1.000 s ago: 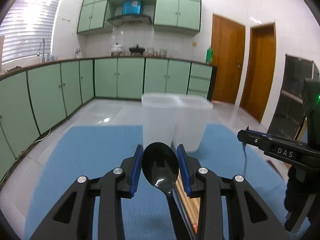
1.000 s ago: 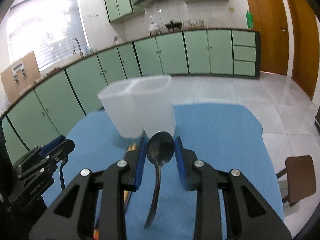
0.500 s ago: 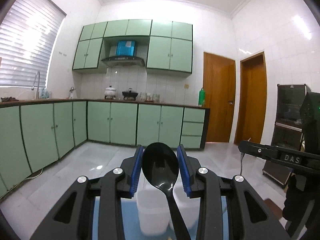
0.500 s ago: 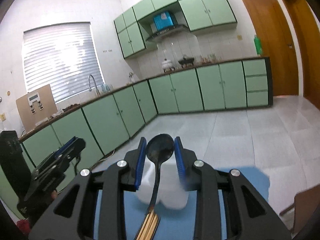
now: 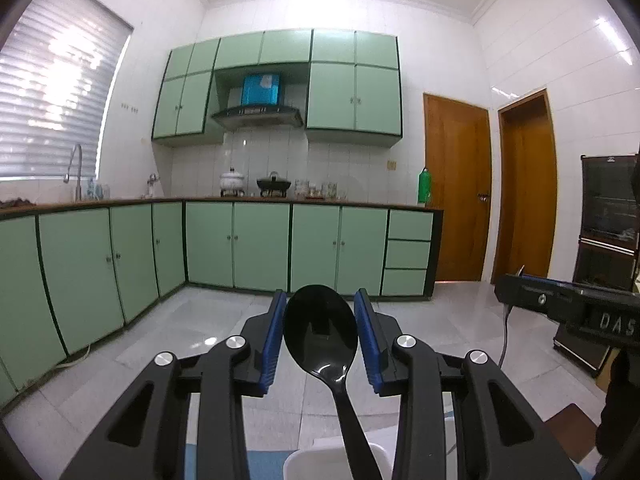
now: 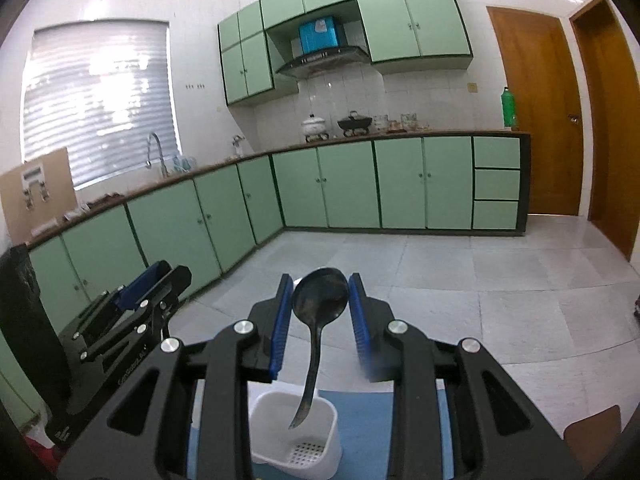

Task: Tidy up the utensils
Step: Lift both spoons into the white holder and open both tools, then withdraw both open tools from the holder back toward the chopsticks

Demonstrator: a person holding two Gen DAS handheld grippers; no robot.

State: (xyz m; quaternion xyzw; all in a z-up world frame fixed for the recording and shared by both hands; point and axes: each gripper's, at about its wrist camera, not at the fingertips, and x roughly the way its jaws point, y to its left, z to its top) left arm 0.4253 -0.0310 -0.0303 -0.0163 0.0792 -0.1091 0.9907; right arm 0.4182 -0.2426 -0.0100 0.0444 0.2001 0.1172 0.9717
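My left gripper (image 5: 320,336) is shut on a black spoon (image 5: 320,332), bowl up between the blue pads, handle hanging down toward the white utensil holder (image 5: 336,460) at the bottom edge. My right gripper (image 6: 319,304) is shut on a second black spoon (image 6: 319,300); its handle tip hangs over the open top of the white holder (image 6: 296,436), which has a perforated bottom. Both grippers are raised well above the blue mat (image 6: 368,432). The left gripper also shows in the right wrist view (image 6: 136,304), and the right one in the left wrist view (image 5: 560,304).
Green kitchen cabinets (image 5: 260,248) and a tiled floor (image 6: 440,280) lie beyond the table. Two wooden doors (image 5: 456,188) stand at the right. A brown stool (image 6: 592,428) sits low at the right.
Both grippers have risen and tilted up with their spoons. The holder and mat have dropped to the bottom of both views. The right spoon's handle now hangs over the holder's opening.
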